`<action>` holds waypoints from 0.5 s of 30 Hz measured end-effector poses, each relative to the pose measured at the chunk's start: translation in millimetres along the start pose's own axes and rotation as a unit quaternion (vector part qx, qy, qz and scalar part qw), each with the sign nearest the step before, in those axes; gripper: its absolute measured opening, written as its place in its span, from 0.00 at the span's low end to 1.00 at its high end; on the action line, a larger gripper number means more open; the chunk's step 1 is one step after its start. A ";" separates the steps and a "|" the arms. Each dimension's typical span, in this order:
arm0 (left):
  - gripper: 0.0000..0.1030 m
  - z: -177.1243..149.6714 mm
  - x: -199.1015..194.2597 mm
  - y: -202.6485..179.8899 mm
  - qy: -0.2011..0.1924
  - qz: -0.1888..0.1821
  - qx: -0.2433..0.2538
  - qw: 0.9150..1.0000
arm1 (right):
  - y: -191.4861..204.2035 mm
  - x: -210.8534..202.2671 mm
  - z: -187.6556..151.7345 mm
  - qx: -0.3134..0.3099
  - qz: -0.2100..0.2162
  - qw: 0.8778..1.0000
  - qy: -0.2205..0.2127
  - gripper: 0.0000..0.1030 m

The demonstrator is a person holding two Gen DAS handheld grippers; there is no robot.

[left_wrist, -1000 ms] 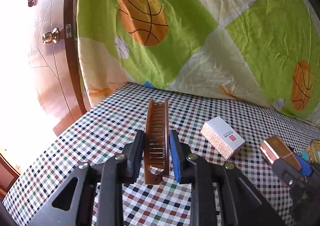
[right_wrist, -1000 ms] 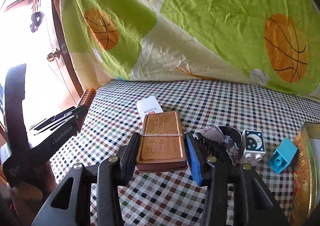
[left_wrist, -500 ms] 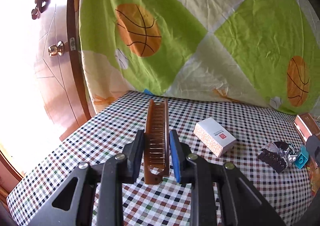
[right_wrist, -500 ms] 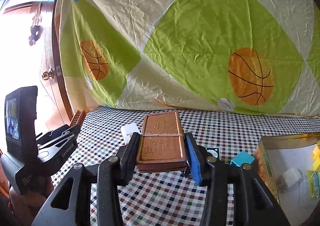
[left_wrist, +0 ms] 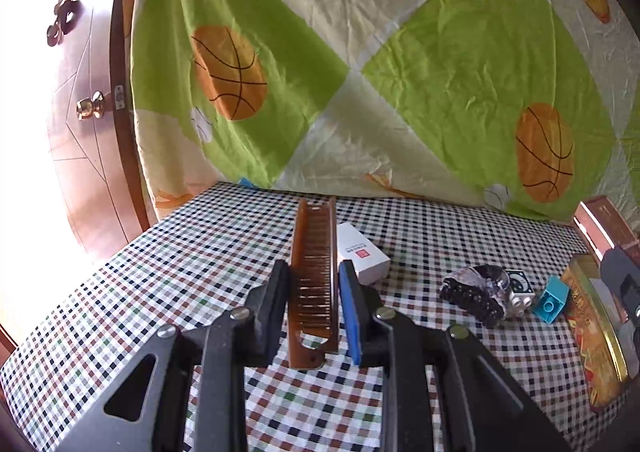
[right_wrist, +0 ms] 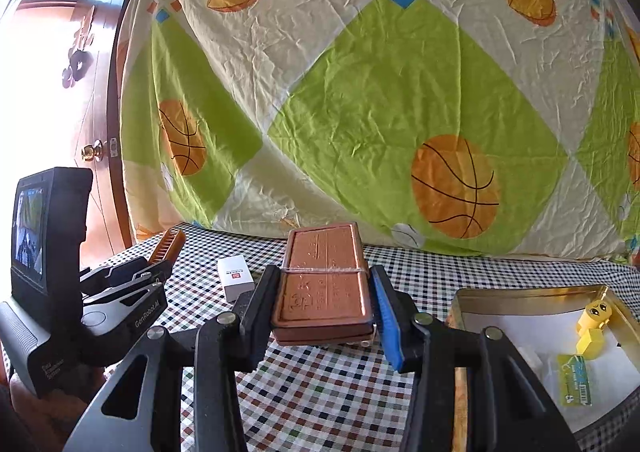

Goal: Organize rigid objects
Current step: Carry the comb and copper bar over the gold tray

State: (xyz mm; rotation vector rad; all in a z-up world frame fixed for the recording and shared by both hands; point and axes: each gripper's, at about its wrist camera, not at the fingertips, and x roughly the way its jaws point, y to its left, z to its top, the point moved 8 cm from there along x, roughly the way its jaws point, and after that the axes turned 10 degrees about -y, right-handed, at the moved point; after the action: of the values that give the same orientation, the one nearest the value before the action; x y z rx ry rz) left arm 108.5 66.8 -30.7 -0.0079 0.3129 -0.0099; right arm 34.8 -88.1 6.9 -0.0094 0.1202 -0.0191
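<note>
Comb sits clamped in left gripper; right gripper clasps copper case.

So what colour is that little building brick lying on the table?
Turquoise blue brick, clearest in the left wrist view.

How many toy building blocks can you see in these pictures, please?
3. A white moon-printed block and a turquoise block lie side by side on the checkered tablecloth; a yellow face block lies in the gold tin. More may be hidden.
</note>
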 end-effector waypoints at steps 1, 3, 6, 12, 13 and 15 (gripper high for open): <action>0.23 -0.1 -3.4 -5.4 -0.003 -0.002 0.006 1.000 | -2.5 -2.7 1.6 0.000 -0.002 1.000 -0.004 0.46; 0.23 0.6 -11.2 -15.9 -0.009 -0.009 0.014 1.000 | -7.2 -8.2 2.8 -0.002 -0.005 1.000 -0.008 0.46; 0.23 2.3 -20.1 -31.1 -0.016 -0.019 0.025 0.999 | -17.0 -15.6 2.0 -0.001 -0.012 1.000 -0.008 0.46; 0.23 2.9 -31.7 -53.2 -0.020 -0.035 0.035 0.999 | -42.4 -27.1 1.6 0.005 -0.032 0.999 -0.014 0.46; 0.23 3.1 -33.6 -56.0 -0.021 -0.039 0.033 0.998 | -46.7 -28.7 1.0 0.005 -0.036 0.999 -0.015 0.46; 0.23 4.3 -37.3 -60.4 -0.024 -0.046 0.031 0.998 | -54.4 -32.1 -0.6 0.002 -0.043 0.999 -0.015 0.46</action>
State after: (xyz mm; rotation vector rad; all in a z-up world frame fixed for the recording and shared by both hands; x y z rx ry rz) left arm 73.8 6.8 -14.6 0.0394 0.2649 -0.1098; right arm 1.8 -141.9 10.7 -0.0106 0.0889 -0.1056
